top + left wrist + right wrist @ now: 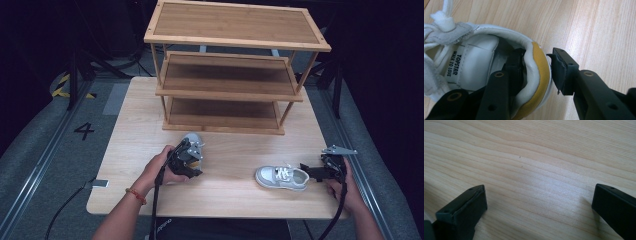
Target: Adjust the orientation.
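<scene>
A person is sitting at a light wooden surface with a 3-tier bamboo shoe rack standing at the 12 o'clock side. The left tool is working at a small white sneaker lying toward 9 o'clock of centre, just in front of the rack's bottom tier. In the left gripper view, the left tool is straddling the sneaker's heel: 1 jaw is sitting inside the collar, the other is just outside the yellow heel tab, slightly apart from it, so the pinch is not quite pressed home. The insole is reading "TOPSTAR WALK TO LOVE". A second white sneaker is lying on its sole toward 4 o'clock, and the right tool is hovering just beside its heel. In the right gripper view, the right tool is spread wide over bare wood.
</scene>
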